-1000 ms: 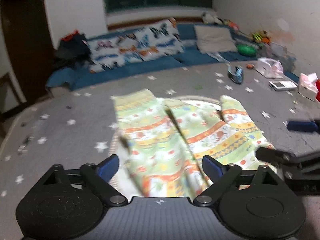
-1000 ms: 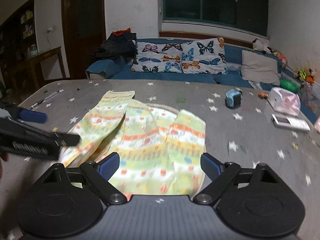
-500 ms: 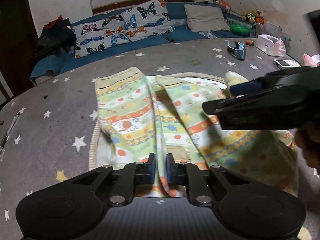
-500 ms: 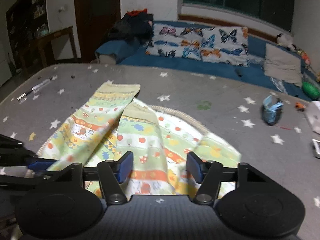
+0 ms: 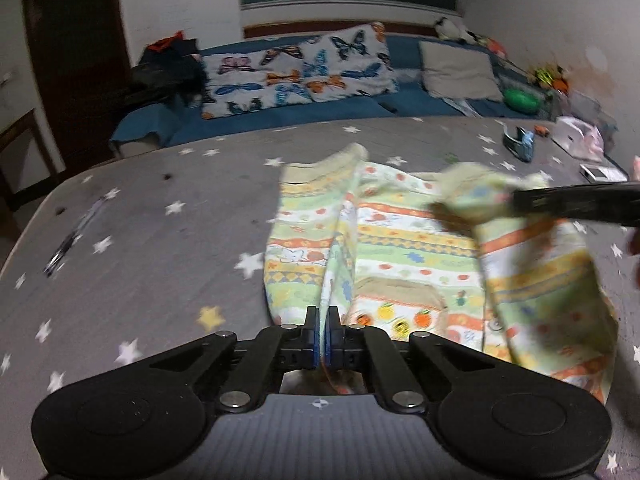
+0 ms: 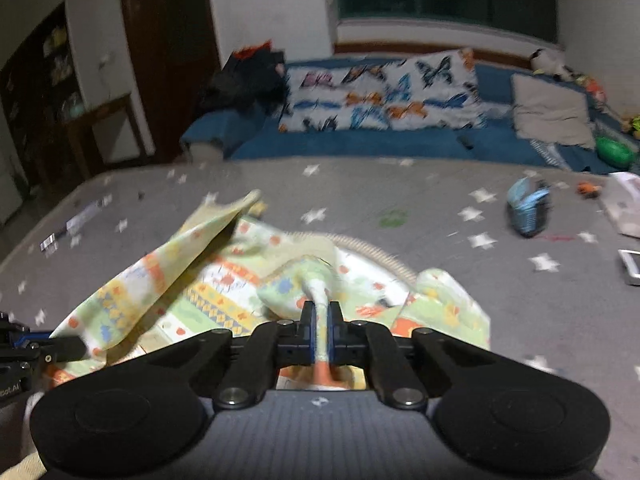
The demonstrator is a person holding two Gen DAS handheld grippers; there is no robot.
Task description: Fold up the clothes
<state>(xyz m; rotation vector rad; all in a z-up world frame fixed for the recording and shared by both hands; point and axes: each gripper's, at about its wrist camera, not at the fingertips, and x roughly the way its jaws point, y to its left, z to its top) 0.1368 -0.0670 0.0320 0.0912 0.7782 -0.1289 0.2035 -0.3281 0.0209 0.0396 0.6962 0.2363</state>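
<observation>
A pale green patterned garment (image 5: 400,248) with orange and yellow bands lies on the grey star-print surface (image 5: 152,248). My left gripper (image 5: 323,330) is shut on its near left edge and lifts a fold of cloth. My right gripper (image 6: 321,332) is shut on a bunched fold of the same garment (image 6: 224,292) and holds it off the surface. The right gripper also shows in the left wrist view (image 5: 576,204) at the right, with cloth raised at its tip. The left gripper shows at the left edge of the right wrist view (image 6: 36,350).
A blue sofa (image 5: 360,104) with butterfly pillows (image 5: 304,72) runs along the back. A blue tape dispenser (image 6: 528,208), a white device (image 6: 632,266) and small clutter lie at the right. A pen (image 5: 68,248) lies at the left. A dark door (image 6: 168,52) stands behind.
My right gripper has shut on the garment and lifted a fold. My left gripper stays shut and has raised its edge. The cloth is bunched up off the surface.
</observation>
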